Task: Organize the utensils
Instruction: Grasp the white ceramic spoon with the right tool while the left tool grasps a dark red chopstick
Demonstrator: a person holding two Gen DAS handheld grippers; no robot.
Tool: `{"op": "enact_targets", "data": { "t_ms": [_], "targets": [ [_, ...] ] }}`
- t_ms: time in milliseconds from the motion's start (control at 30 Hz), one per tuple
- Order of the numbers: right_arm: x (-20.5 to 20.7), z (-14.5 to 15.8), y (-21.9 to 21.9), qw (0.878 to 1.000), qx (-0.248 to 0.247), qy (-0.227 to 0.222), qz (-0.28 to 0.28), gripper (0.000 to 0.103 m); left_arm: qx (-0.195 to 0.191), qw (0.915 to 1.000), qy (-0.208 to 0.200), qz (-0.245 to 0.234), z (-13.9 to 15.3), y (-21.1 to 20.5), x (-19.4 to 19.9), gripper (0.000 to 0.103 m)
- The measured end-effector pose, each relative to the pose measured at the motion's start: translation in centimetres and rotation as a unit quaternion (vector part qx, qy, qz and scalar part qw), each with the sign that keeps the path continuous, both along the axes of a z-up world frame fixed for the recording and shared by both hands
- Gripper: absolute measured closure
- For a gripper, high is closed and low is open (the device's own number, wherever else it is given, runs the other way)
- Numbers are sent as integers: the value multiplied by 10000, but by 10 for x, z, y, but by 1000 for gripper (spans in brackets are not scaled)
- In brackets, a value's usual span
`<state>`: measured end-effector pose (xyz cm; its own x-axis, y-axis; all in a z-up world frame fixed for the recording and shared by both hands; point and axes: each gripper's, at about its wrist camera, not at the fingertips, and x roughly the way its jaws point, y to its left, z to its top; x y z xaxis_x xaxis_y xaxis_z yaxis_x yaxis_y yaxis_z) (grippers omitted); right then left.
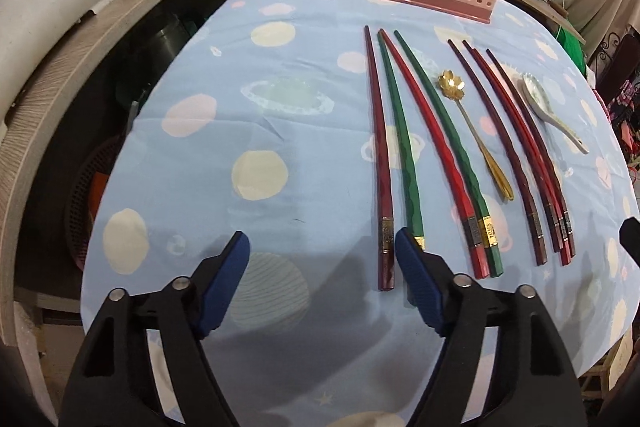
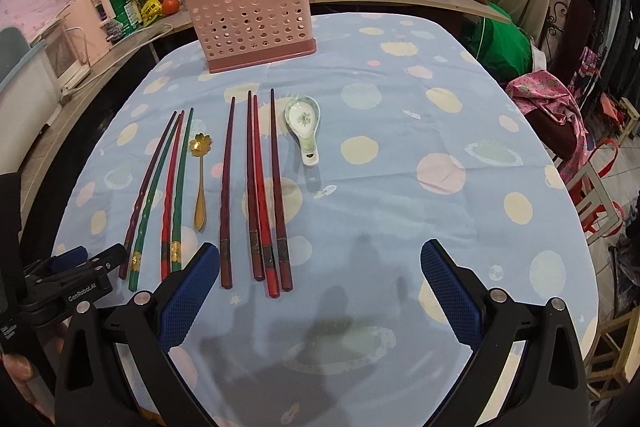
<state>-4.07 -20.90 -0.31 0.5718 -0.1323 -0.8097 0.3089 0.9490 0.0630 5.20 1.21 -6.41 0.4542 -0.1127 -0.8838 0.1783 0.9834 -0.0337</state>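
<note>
eight chopsticks (image 1: 440, 147) lie in a neat row on the table (image 1: 280, 167), thick ends toward the near edge, tips pointing at the far edge. among them, a gold flower spoon (image 1: 474, 131), and past the last stick on the right, a white ceramic spoon (image 2: 304, 123). the pink perforated utensil holder (image 2: 252, 19) stands upright at the far edge, nothing visible inside it.

so, by the look of it, nothing is sorted yet; this reads as the opening reach. the left gripper (image 1: 322, 245) hovers over the near edge, jaws spread wide and empty, its right pad just beside the butt of the dark red chopstick (image 1: 382, 187) and over the end of a green one (image 1: 400, 147). the right gripper (image 2: 318, 259) hangs wide open too, holding nothing, its left pad next to the right-hand group of sticks.

next move, i'd say: pinch one stick near its banded end, lift, carry it to the holder. tricky part: neighbours lie touching, so a clean single pick needs care.

room? plenty of bare cloth left of the row and across the right half of the table; the left edge drops to a counter gap, and the two grippers sit close at the near edge.
</note>
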Motion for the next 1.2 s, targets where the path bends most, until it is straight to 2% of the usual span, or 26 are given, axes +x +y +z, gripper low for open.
{"op": "enact_targets", "data": {
  "t_ms": [67,133,267,300,367,433,500,800,967,1033,1200],
  "targets": [
    [4,-1,1,10000,-8,7,10,7,-70,10000,33,-52,-1,-1,1,37],
    [9,-1,0,10000,-24,2,29,7,-211,9996,116,-113,-2,-1,1,42],
    [20,-1,-2,10000,-7,-28,65,12,-172,9997,72,-183,-2,-4,2,43],
    [24,0,-3,10000,-2,-46,70,14,-155,9997,46,-203,-1,-5,2,47],
    [31,1,-6,9999,2,-90,69,19,-116,9997,3,-206,-1,-5,3,56],
    [39,1,-9,9999,6,-141,74,23,-120,9997,-22,-201,1,-3,5,78],
    [47,1,-14,9999,32,-153,65,28,-167,9997,-3,-196,1,-1,8,92],
    [87,-15,-44,9973,717,-157,22,59,-52,9997,-75,-208,0,-2,9,94],
    [102,-35,-51,9943,1065,34,56,83,-27,9997,-106,-222,0,-3,8,94],
    [104,-41,-51,9936,1121,94,80,87,-27,9997,-116,-229,0,-3,8,94],
    [101,-53,-46,9930,1168,119,103,89,-31,9997,-123,-229,-1,-3,8,94]
  ]
}}
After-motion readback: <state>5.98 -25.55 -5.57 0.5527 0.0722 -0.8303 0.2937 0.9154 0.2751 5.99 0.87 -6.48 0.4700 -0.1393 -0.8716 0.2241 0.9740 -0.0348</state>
